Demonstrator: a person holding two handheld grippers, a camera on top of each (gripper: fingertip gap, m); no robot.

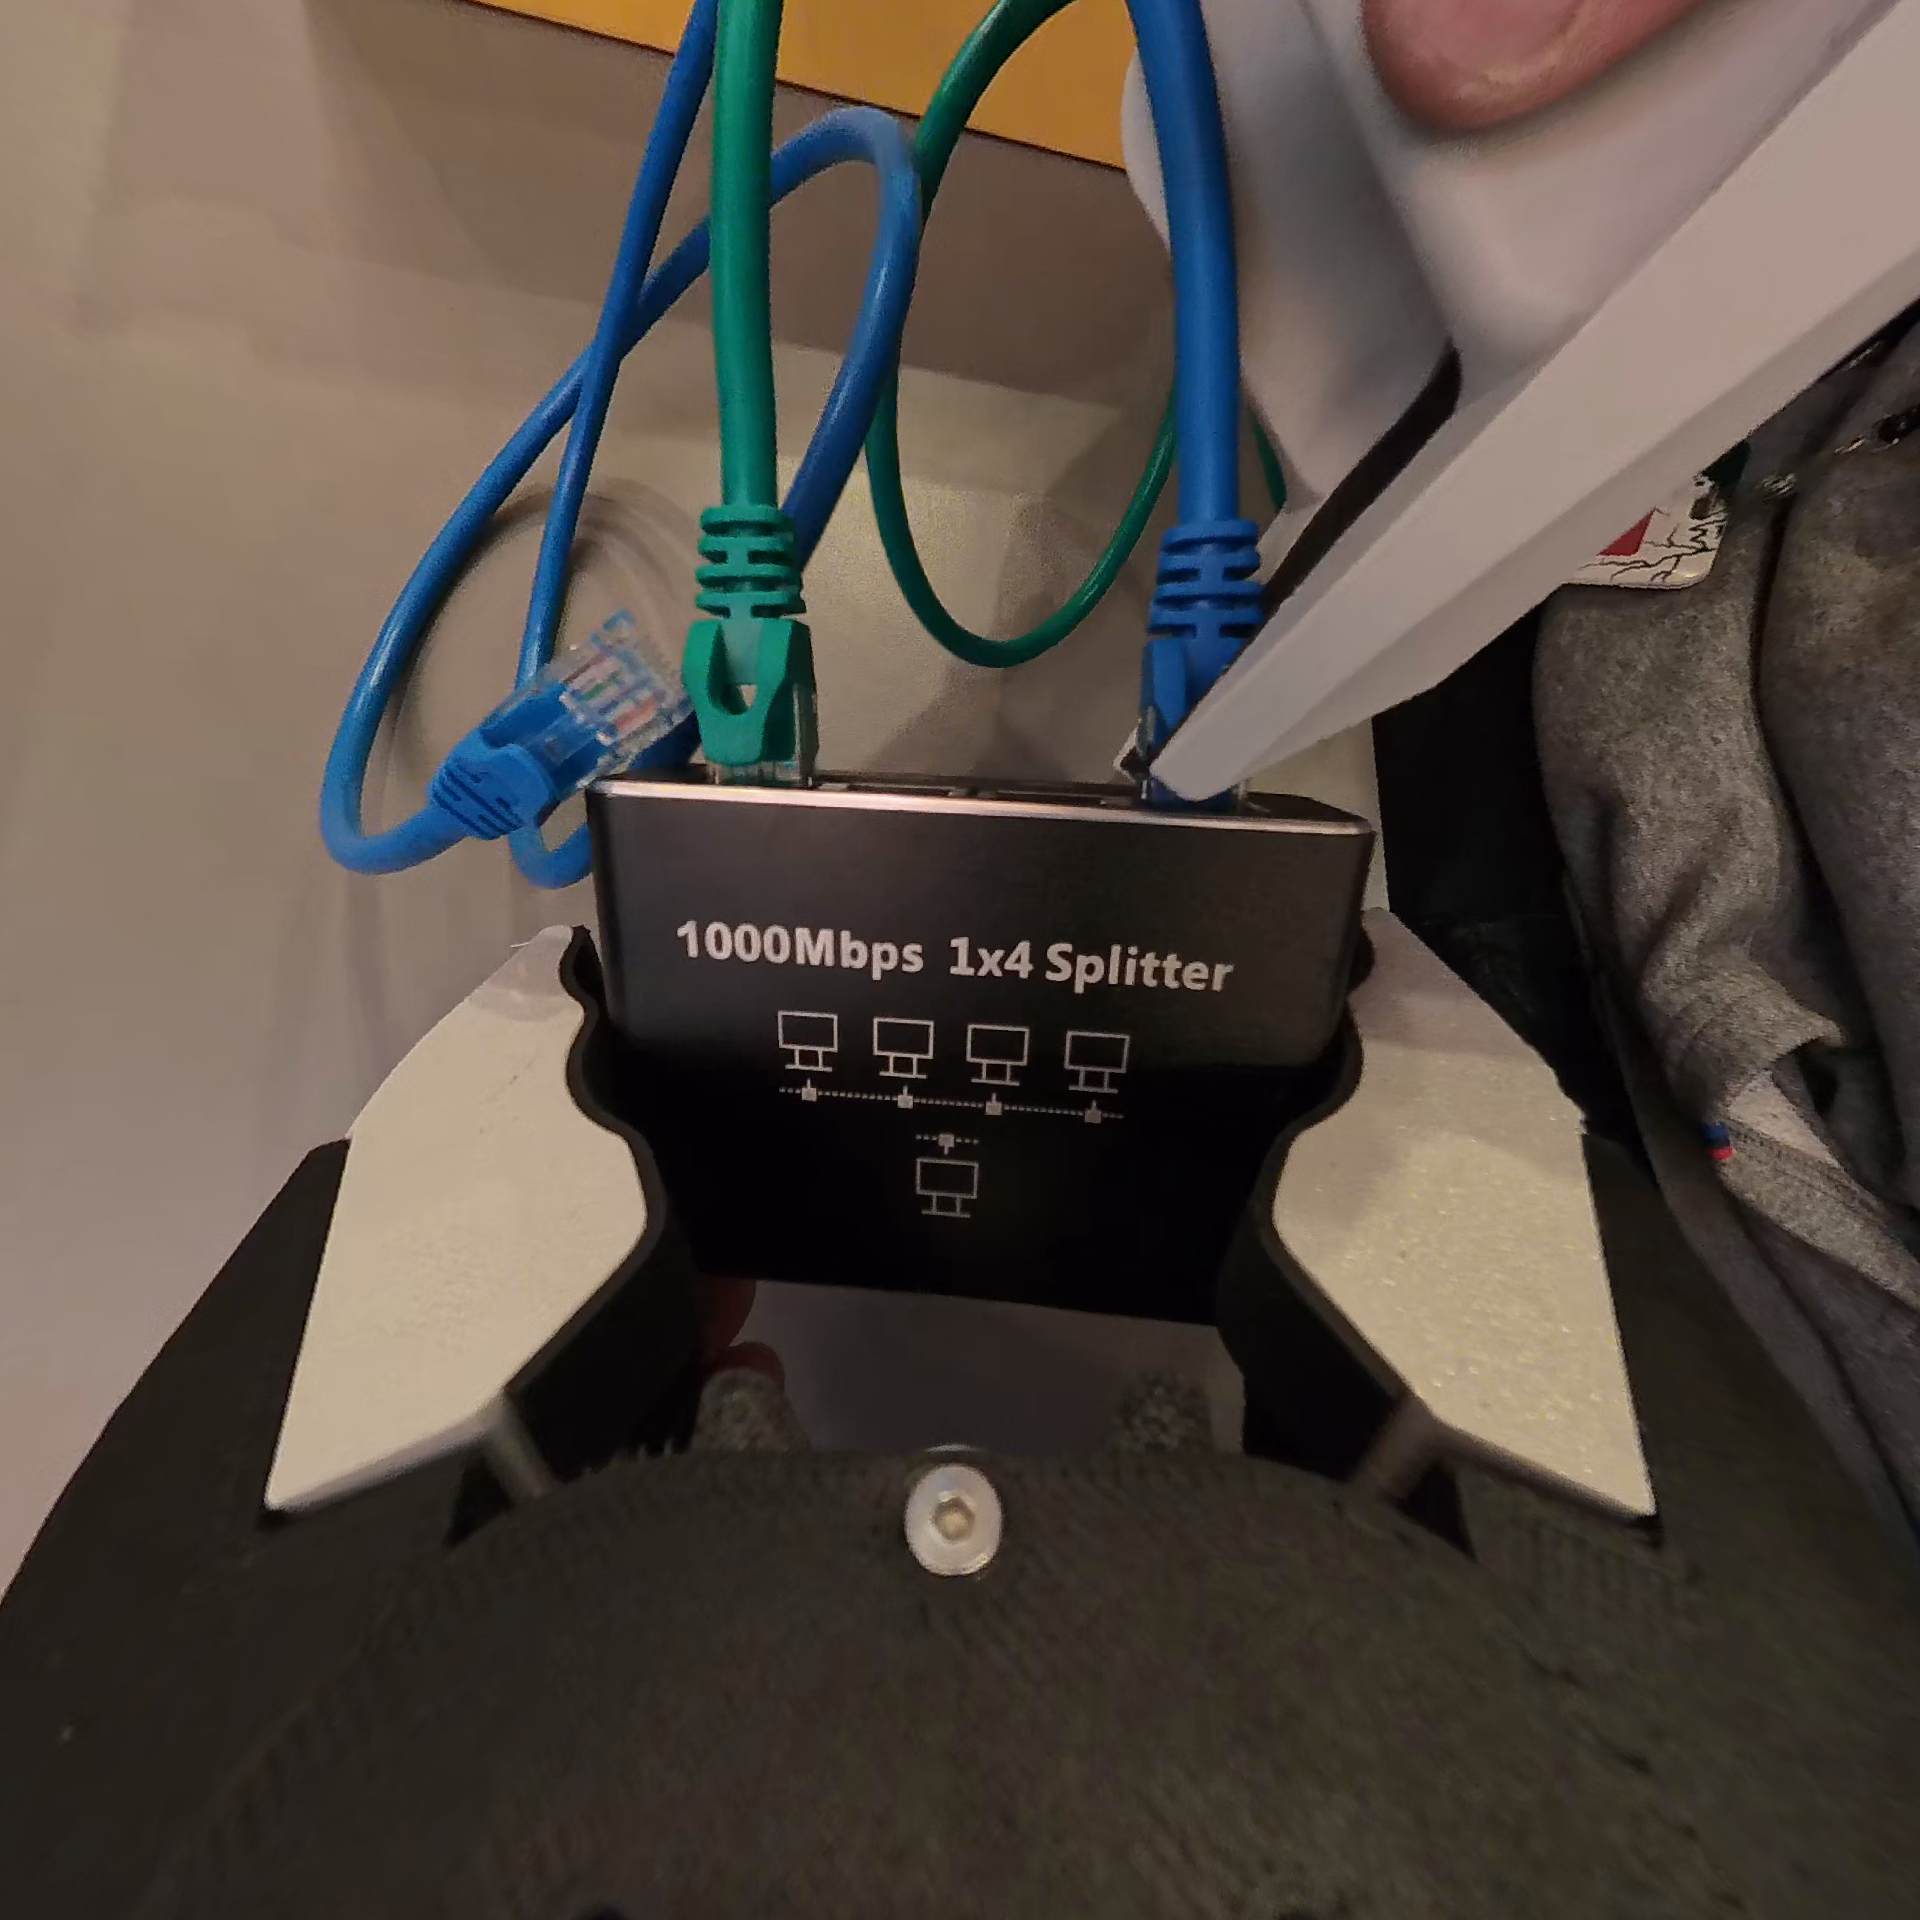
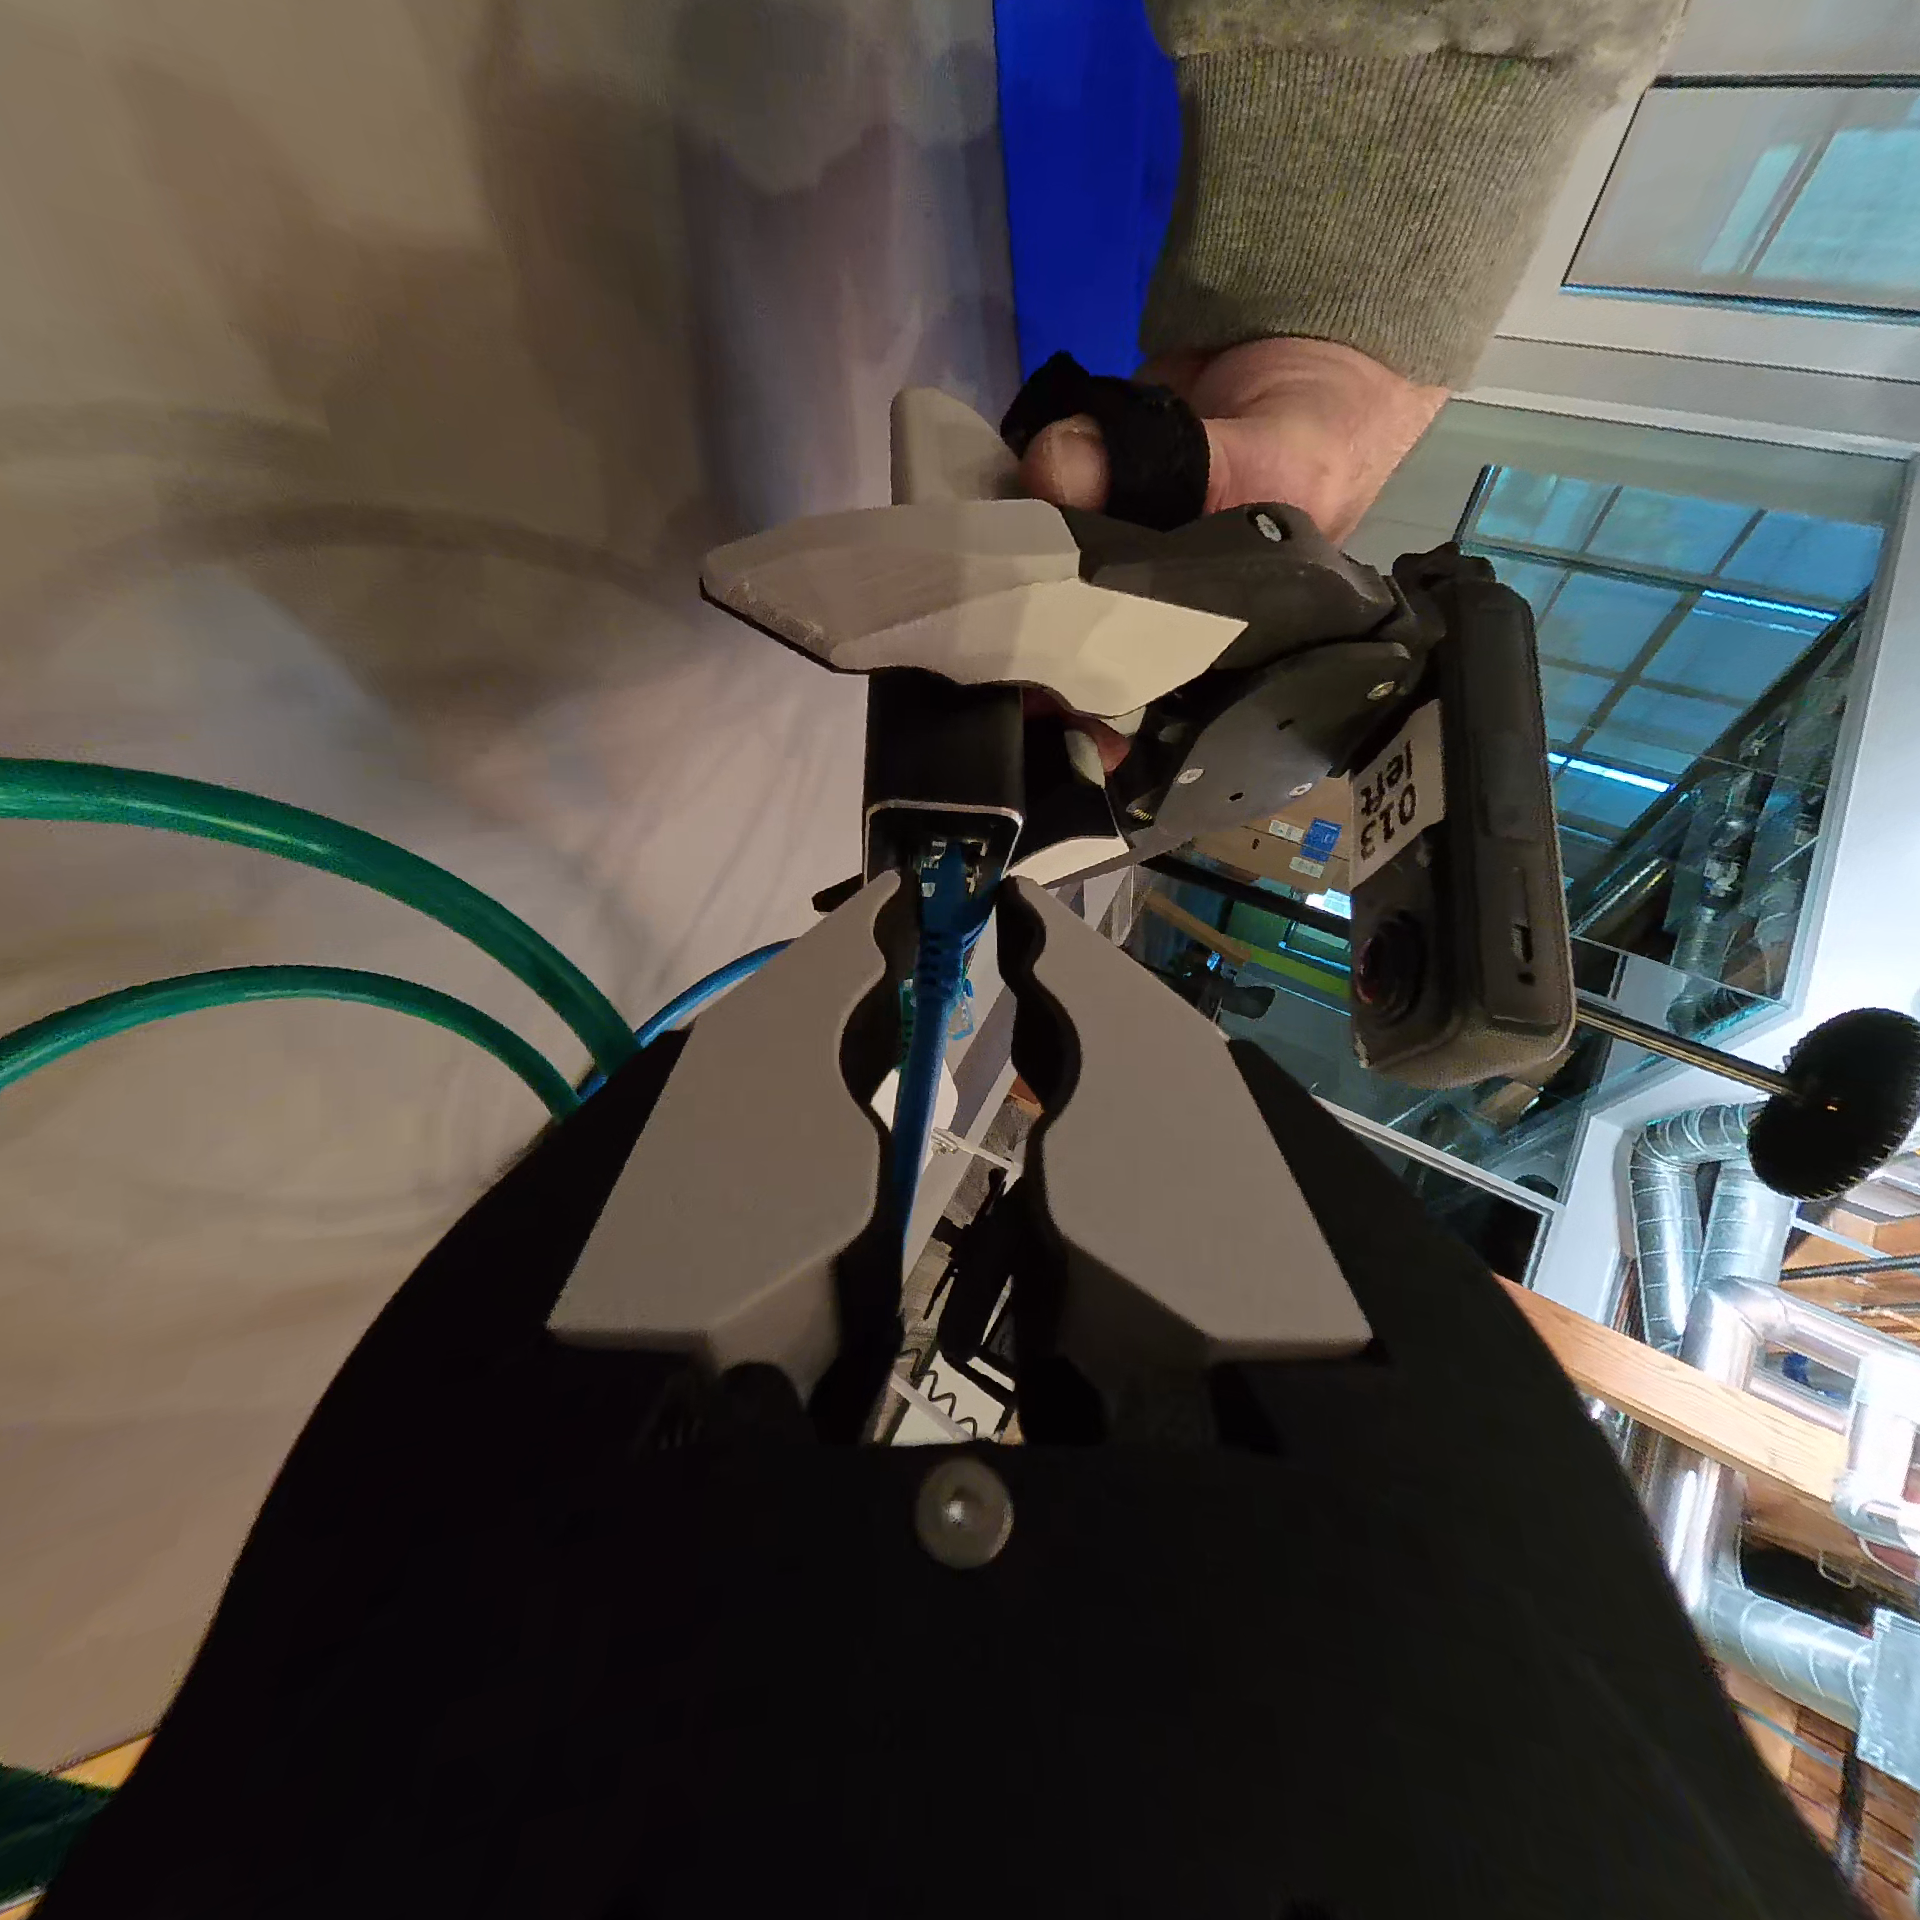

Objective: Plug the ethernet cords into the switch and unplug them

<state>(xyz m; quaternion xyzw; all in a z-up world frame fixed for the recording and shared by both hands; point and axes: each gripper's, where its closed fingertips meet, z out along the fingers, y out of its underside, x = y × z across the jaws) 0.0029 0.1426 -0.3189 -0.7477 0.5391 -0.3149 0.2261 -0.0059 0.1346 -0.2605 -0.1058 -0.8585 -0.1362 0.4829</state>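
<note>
My left gripper (image 1: 966, 935) is shut on the black switch (image 1: 977, 894), gripping both its sides with the ports facing away. A green cord's plug (image 1: 753, 686) sits in the leftmost port. A blue cord's plug (image 1: 1195, 644) sits in the rightmost port. A second blue plug (image 1: 582, 717) hangs loose beside the switch's left corner. My right gripper (image 2: 945, 888) is closed narrowly around the plugged blue plug (image 2: 940, 935) at the switch's (image 2: 940, 769) port. One of its white fingers (image 1: 1455, 540) shows in the left wrist view, touching that plug.
Blue (image 1: 883, 312) and green (image 2: 312, 831) cord loops hang over a pale surface (image 1: 208, 520). A person's hand (image 2: 1278, 436) in a grey sleeve holds the left gripper with its camera (image 2: 1455, 831). Grey clothing (image 1: 1714, 831) is close on the right. Windows and metal ducts (image 2: 1714, 1247) are behind. Tip to tip, the grippers are about 5 cm apart.
</note>
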